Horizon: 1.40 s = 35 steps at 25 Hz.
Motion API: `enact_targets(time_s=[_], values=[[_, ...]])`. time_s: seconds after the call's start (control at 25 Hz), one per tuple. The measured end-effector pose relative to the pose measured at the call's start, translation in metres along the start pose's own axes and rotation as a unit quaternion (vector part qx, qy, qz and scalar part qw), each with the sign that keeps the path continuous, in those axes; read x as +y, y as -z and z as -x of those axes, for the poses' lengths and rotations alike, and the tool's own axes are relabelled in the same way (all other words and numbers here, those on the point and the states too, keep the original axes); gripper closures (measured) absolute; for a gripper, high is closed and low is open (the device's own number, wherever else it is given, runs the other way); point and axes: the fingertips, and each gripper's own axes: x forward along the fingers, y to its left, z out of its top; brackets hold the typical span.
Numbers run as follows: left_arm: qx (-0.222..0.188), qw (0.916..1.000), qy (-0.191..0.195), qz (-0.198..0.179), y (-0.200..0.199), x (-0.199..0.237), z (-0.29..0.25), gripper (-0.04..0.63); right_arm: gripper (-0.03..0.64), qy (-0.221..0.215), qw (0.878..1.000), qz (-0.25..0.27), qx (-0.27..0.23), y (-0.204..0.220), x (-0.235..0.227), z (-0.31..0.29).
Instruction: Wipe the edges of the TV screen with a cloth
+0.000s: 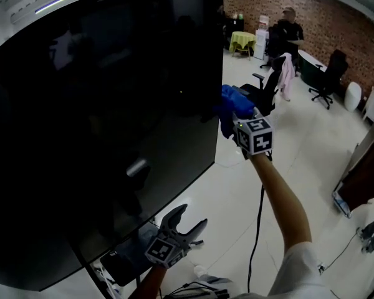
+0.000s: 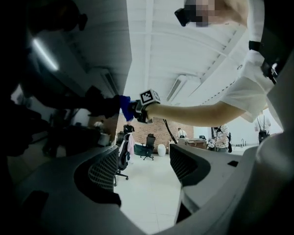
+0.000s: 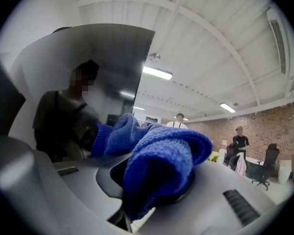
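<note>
Your right gripper [image 1: 240,124] is clamped on the blue cloth [image 1: 232,103], which sits at the right edge of the TV screen [image 1: 100,123], about halfway up. Your left gripper [image 1: 188,222] hangs near the screen's bottom edge, jaws wide apart and empty.

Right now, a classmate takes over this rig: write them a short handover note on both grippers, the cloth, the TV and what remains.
Left gripper: open, empty, low near the bottom edge of the TV.
Right gripper: shut on the blue cloth, held at the TV's right edge, towards its lower part.
Done: no telling which edges are already wiped.
Left: run the cloth along the edges.
</note>
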Motion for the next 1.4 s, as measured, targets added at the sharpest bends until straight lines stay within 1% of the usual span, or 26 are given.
enact_targets(time_s=[0.12, 0.2, 0.28, 0.36, 0.4, 0.48, 0.56, 0.64, 0.72, 0.84, 0.88, 1.04, 1.12, 1.24, 1.32, 1.4], values=[[0.005, 1.0000, -0.007, 0.005, 0.015, 0.011, -0.003, 0.288, 0.528, -0.004, 0.998, -0.044, 0.042, 0.089, 0.011, -0.010], [0.007, 0.9999, -0.010, 0.007, 0.024, 0.016, -0.001, 0.288, 0.528, -0.005, 0.995, -0.062, 0.080, 0.150, 0.017, -0.015], [0.012, 0.9997, -0.019, 0.003, 0.038, 0.021, 0.006, 0.288, 0.528, -0.007, 0.990, -0.072, 0.125, 0.210, 0.024, -0.018], [0.021, 0.9990, -0.038, -0.007, 0.061, 0.030, 0.022, 0.288, 0.528, -0.009, 0.982, -0.079, 0.172, 0.264, 0.034, -0.020], [0.024, 0.9986, -0.048, -0.003, 0.065, 0.033, 0.027, 0.288, 0.528, -0.006, 0.978, -0.080, 0.195, 0.288, 0.037, -0.019], [0.027, 0.9973, -0.064, 0.025, 0.060, 0.035, 0.034, 0.288, 0.528, 0.007, 0.968, -0.081, 0.236, 0.329, 0.042, -0.015], [0.027, 0.9961, -0.075, 0.038, 0.061, 0.036, 0.040, 0.288, 0.528, 0.021, 0.961, -0.104, 0.256, 0.358, 0.049, -0.007], [0.029, 0.9956, -0.080, 0.040, 0.064, 0.033, 0.045, 0.288, 0.528, 0.030, 0.955, -0.142, 0.260, 0.372, 0.057, -0.001], [0.029, 0.9950, -0.085, 0.043, 0.064, 0.030, 0.048, 0.288, 0.527, 0.036, 0.950, -0.169, 0.261, 0.377, 0.060, 0.003], [0.020, 0.9931, -0.104, 0.050, 0.062, 0.032, 0.065, 0.288, 0.526, 0.029, 0.945, -0.185, 0.268, 0.381, 0.077, 0.008], [0.018, 0.9923, -0.111, 0.051, 0.063, 0.034, 0.075, 0.288, 0.526, 0.017, 0.945, -0.184, 0.269, 0.381, 0.092, 0.009], [0.011, 0.9887, -0.140, 0.053, 0.064, 0.042, 0.114, 0.288, 0.534, -0.057, 0.951, -0.161, 0.258, 0.370, 0.173, 0.005], [0.010, 0.9870, -0.152, 0.050, 0.057, 0.039, 0.121, 0.288, 0.534, -0.072, 0.950, -0.167, 0.254, 0.361, 0.200, 0.008], [0.009, 0.9839, -0.173, 0.046, 0.047, 0.034, 0.139, 0.288, 0.535, -0.083, 0.947, -0.194, 0.242, 0.350, 0.237, 0.025], [0.007, 0.9792, -0.197, 0.048, 0.044, 0.036, 0.166, 0.288, 0.535, -0.111, 0.943, -0.211, 0.233, 0.344, 0.277, 0.034], [0.001, 0.9717, -0.230, 0.054, 0.042, 0.042, 0.200, 0.288, 0.535, -0.141, 0.938, -0.214, 0.233, 0.338, 0.323, 0.039]])
